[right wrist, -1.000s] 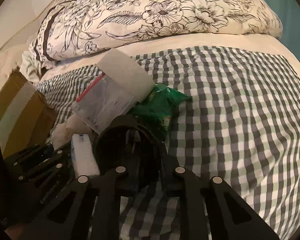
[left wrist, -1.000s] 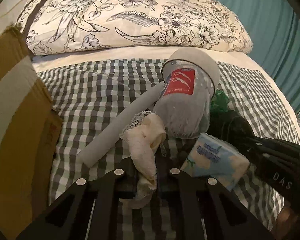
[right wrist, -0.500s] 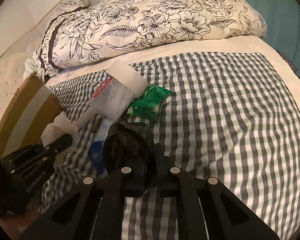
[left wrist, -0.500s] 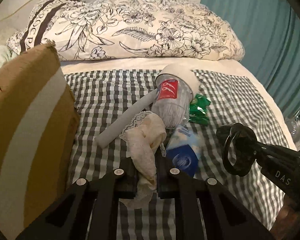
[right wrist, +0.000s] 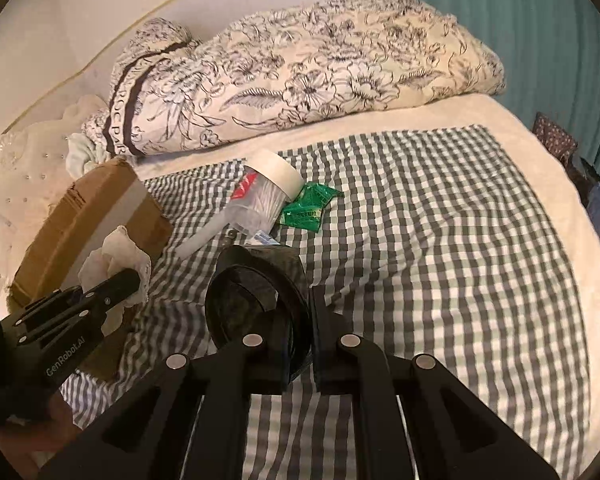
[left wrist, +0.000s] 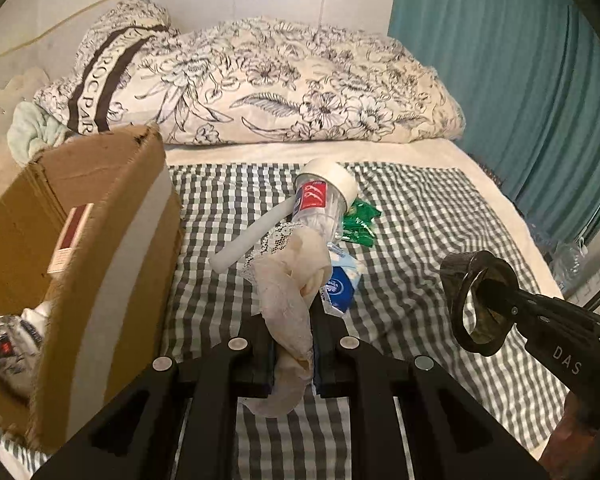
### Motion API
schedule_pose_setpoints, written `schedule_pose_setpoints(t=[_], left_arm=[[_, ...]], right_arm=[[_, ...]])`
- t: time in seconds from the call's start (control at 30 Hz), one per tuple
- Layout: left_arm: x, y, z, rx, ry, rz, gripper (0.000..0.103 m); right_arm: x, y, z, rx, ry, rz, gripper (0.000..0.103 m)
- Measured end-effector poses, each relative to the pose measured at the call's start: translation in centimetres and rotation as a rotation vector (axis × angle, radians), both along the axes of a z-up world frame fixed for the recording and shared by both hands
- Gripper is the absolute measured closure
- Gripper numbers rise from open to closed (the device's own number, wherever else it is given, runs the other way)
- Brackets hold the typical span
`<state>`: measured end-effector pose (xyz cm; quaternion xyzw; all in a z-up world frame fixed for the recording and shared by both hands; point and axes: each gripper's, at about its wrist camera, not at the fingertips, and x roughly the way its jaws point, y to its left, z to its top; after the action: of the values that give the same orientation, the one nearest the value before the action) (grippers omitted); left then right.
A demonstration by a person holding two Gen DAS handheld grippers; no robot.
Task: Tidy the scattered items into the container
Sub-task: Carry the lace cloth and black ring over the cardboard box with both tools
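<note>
My left gripper is shut on a cream lace cloth and holds it above the checked bedspread, right of the cardboard box. My right gripper is shut on a black tape roll, which also shows in the left wrist view. On the bed lie a clear jar with a white lid, a white tube, a green packet and a blue tissue pack. The cloth shows in the right wrist view beside the box.
A floral pillow lies across the head of the bed. A teal curtain hangs on the right. The box holds some items and stands at the bed's left edge. The checked bedspread stretches right.
Both grippers have lifted and drawn back from the pile, the left with the cloth and the right with the tape roll. The box has come further into view.
</note>
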<state>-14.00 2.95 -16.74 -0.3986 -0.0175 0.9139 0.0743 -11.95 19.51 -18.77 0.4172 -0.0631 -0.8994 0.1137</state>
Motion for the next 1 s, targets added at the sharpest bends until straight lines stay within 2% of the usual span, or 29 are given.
schedule_pose_setpoints(t=[0.53,1.0], left_arm=[[6.5,-0.7,5.6,0.034,0.085,0.015,0.09],[11.0,-1.6,9.0,0.042,0.142,0.009,0.09]], right_arm=[[7.3,0.6,5.7,0.004,0.11,-0.006,0.095],[11.7,1.3,9.3,0.006,0.198,-0.016,0.095]])
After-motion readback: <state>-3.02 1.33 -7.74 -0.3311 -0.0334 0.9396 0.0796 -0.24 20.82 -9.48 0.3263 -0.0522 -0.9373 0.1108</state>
